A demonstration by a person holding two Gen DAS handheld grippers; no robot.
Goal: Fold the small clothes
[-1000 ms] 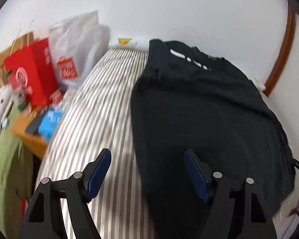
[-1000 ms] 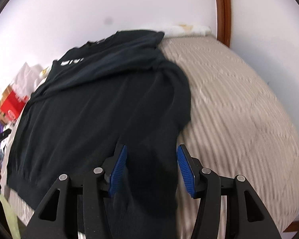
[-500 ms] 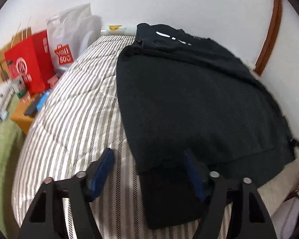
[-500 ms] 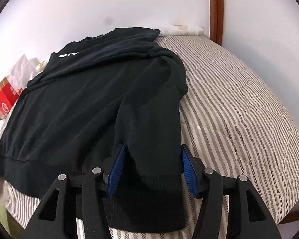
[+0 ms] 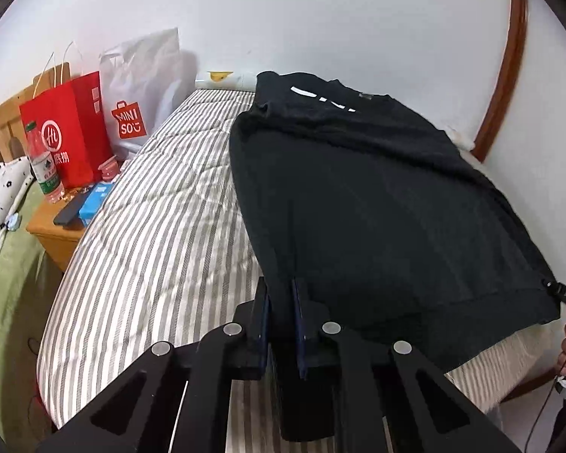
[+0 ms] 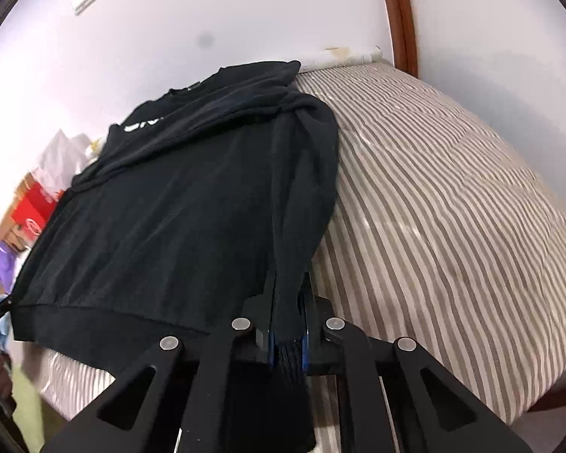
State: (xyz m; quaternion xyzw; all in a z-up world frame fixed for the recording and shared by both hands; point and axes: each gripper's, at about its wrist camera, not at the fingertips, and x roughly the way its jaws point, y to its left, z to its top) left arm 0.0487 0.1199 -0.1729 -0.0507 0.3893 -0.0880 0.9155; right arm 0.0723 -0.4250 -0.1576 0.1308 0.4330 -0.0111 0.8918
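A black sweatshirt [image 5: 377, 196] with white lettering lies flat on the striped bed [image 5: 151, 245], its hem toward me. My left gripper [image 5: 281, 302] is at the near left, its jaws closing on the left sleeve [image 5: 279, 264], which the blue pads pinch. In the right wrist view the sweatshirt [image 6: 177, 207] spreads to the left. My right gripper [image 6: 287, 302] is likewise closing on the right sleeve [image 6: 305, 188], whose ribbed cuff sticks out below the pads. Both sleeves run along the sweatshirt's sides.
Left of the bed, a wooden nightstand [image 5: 60, 238] holds a red paper bag [image 5: 62, 132], a white shopping bag [image 5: 139, 102], a water bottle [image 5: 43, 166] and a dark phone [image 5: 69, 213]. A wooden door frame [image 6: 400, 19] stands by the far corner. Striped bedding [image 6: 452, 207] lies bare to the right.
Both grippers have pulled back toward the near edge of the bed and gone from open to shut, each pinching a sleeve near its cuff.
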